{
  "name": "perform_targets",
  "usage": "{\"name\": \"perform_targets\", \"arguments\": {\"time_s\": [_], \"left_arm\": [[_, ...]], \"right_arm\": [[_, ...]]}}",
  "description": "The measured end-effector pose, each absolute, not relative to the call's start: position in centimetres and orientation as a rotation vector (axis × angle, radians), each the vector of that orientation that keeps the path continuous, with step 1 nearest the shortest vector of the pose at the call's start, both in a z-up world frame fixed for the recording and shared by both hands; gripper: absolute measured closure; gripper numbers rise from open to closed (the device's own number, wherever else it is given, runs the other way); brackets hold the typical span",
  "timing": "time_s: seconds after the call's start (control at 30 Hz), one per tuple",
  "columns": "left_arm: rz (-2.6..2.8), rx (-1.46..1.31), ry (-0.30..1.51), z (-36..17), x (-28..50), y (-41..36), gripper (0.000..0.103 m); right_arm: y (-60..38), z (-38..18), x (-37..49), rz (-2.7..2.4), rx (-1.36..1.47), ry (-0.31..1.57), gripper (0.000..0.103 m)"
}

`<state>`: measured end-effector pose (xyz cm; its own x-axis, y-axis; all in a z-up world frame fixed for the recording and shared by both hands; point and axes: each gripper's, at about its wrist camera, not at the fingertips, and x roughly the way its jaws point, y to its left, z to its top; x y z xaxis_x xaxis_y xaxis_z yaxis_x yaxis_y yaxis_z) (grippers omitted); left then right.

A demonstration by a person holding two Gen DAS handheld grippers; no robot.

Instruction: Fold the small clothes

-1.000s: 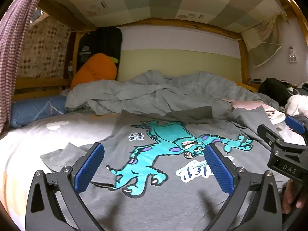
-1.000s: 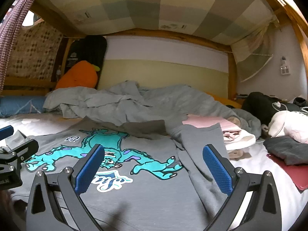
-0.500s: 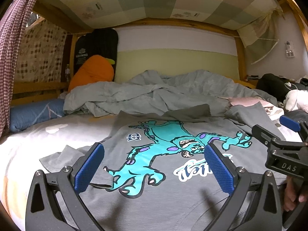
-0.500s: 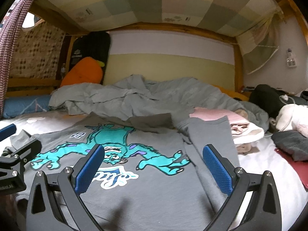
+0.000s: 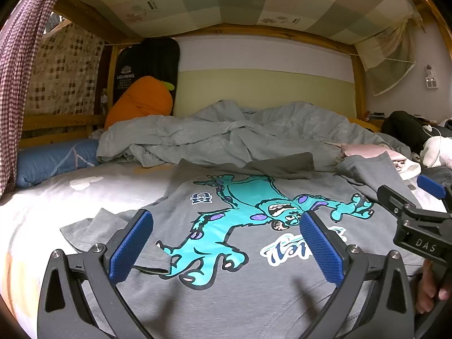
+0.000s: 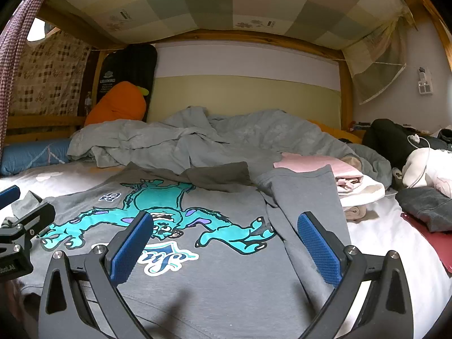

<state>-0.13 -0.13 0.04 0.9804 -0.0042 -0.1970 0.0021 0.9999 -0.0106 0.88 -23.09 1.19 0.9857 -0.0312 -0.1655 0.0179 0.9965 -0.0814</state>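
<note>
A grey T-shirt point(image 5: 254, 291) with a teal monster print is spread flat, print up, on a white-sheeted mattress point(image 5: 50, 203) inside a wooden bunk frame point(image 5: 357, 84). A crumpled grey duvet point(image 5: 226, 135) is heaped behind it, with an orange plush point(image 5: 141, 99) in the far left corner. The left gripper point(image 5: 226, 243) and the right gripper point(image 6: 224, 244) are held above the shirt, jaws spread wide, nothing gripped. Folded clothes point(image 6: 339, 175) are stacked at the right.

Far ahead of you lies a rumpled grey quilt point(image 5: 226, 138); an orange plush carrot point(image 5: 141, 99) leans far left, a blue pillow point(image 5: 53, 161) below it.
</note>
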Motion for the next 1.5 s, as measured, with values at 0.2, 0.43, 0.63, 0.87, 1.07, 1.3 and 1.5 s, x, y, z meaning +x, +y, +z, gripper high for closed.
{"name": "perform_targets", "arguments": {"time_s": [0.2,0.43,0.63,0.87,1.07,1.3,1.5], "left_arm": [[0.010,0.025,0.198,-0.1,0.0,-0.7,0.000],[0.036,0.053,0.153,-0.3,-1.0,-1.5,0.000],[0.034,0.064,0.149,-0.3,-1.1,-1.6,0.000],[0.041,0.028,0.159,-0.2,-1.0,-1.1,0.000],[0.101,0.009,0.193,-0.3,-0.4,-0.6,0.000],[0.007,0.040,0.222,-0.5,-0.3,-1.3,0.000],[-0.042,0.058,0.236,0.1,-1.0,-1.8,0.000]], "right_arm": [[-23.0,1.2,1.0,-0.032,-0.081,0.171,0.001],[-23.0,1.1,1.1,-0.044,-0.080,0.172,0.001],[-23.0,1.1,1.1,-0.044,-0.080,0.171,0.001],[-23.1,1.1,1.1,-0.043,-0.079,0.173,0.001],[-23.1,1.0,1.2,-0.043,-0.080,0.175,0.001],[-23.2,0.7,1.3,-0.044,-0.083,0.180,0.001],[-22.4,0.9,1.2,-0.049,-0.115,0.181,0.001]]}}
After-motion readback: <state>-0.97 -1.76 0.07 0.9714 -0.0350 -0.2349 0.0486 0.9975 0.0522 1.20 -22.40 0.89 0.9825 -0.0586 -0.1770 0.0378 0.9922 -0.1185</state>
